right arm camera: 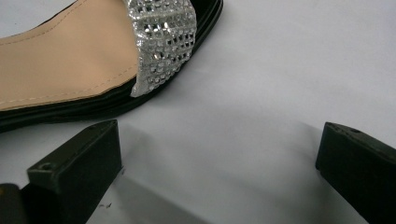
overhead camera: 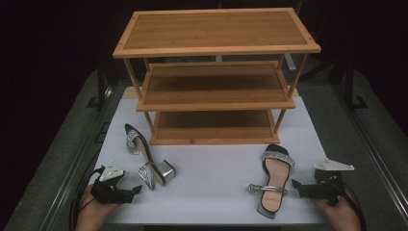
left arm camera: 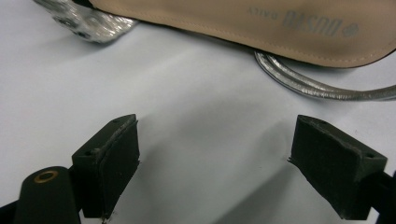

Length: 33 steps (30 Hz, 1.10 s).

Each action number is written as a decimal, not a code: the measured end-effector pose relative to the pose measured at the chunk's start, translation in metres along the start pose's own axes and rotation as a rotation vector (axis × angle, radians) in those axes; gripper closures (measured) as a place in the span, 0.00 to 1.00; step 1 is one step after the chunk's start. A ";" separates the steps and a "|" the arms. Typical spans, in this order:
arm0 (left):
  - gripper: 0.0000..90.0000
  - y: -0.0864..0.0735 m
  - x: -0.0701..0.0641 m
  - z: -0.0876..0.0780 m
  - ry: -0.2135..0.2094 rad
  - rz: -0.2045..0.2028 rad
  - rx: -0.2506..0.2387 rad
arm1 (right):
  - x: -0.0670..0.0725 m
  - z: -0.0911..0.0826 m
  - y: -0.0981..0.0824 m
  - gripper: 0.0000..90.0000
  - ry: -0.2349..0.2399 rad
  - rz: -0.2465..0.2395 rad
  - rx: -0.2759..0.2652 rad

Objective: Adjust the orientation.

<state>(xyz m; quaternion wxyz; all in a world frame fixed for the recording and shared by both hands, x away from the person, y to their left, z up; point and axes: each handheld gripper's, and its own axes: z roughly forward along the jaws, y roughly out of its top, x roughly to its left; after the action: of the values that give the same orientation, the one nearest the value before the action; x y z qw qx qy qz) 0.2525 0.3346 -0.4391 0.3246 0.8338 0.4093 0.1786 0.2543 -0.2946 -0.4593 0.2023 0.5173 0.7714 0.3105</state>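
Two black sandals with tan insoles and rhinestone straps lie on the white mat (overhead camera: 211, 187). The left sandal (overhead camera: 140, 153) rests on its side with its silver block heel (overhead camera: 166, 171) toward me. The right sandal (overhead camera: 276, 179) lies sole down. My left gripper (overhead camera: 134, 192) stands open at the front left, just short of that heel. In the left gripper view the left gripper (left arm camera: 217, 123) frames bare mat below the insole (left arm camera: 261, 23). My right gripper (overhead camera: 297, 188) is open beside the right sandal. The right gripper view has the right gripper (right arm camera: 219, 128) empty, near the rhinestone band (right arm camera: 163, 42).
A three-tier wooden shoe rack (overhead camera: 216, 48) stands at the back of the mat, all of its shelves bare. Dark floor and metal rails flank the table on both sides. White mat lies open between the two sandals.
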 end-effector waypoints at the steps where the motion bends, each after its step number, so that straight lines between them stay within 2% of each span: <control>1: 0.19 0.000 0.001 -0.002 -0.004 -0.005 -0.010 | 0.000 0.000 0.000 0.00 0.000 0.000 0.000; 3: 0.22 0.001 0.004 -0.009 0.000 -0.015 -0.033 | 0.000 0.000 0.000 0.00 0.000 0.000 0.000; 9: 0.28 0.003 0.015 -0.018 0.005 -0.026 -0.056 | 0.000 0.000 0.000 0.00 0.000 0.000 0.000; 11: 0.36 0.005 0.023 -0.023 0.005 -0.035 -0.075 | 0.000 0.000 0.000 0.00 0.000 0.000 0.000; 16: 0.46 0.009 0.033 -0.029 0.016 -0.051 -0.102 | 0.000 0.000 0.000 0.00 0.000 0.000 0.000; 18: 0.50 0.014 0.042 -0.032 0.025 -0.067 -0.124 | 0.000 0.000 0.000 0.00 0.000 0.000 0.000; 23: 0.56 0.022 0.051 -0.033 0.020 -0.072 -0.141 | 0.000 0.000 0.000 0.00 0.001 0.001 0.000; 33: 0.59 0.042 0.069 -0.020 0.045 -0.074 -0.170 | 0.000 0.000 0.000 0.00 0.001 0.001 -0.002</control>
<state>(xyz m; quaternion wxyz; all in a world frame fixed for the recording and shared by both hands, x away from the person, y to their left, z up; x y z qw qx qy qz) 0.3065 0.3789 -0.3932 0.3913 0.7833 0.4304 0.2193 0.2543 -0.2946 -0.4594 0.2024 0.5174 0.7709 0.3115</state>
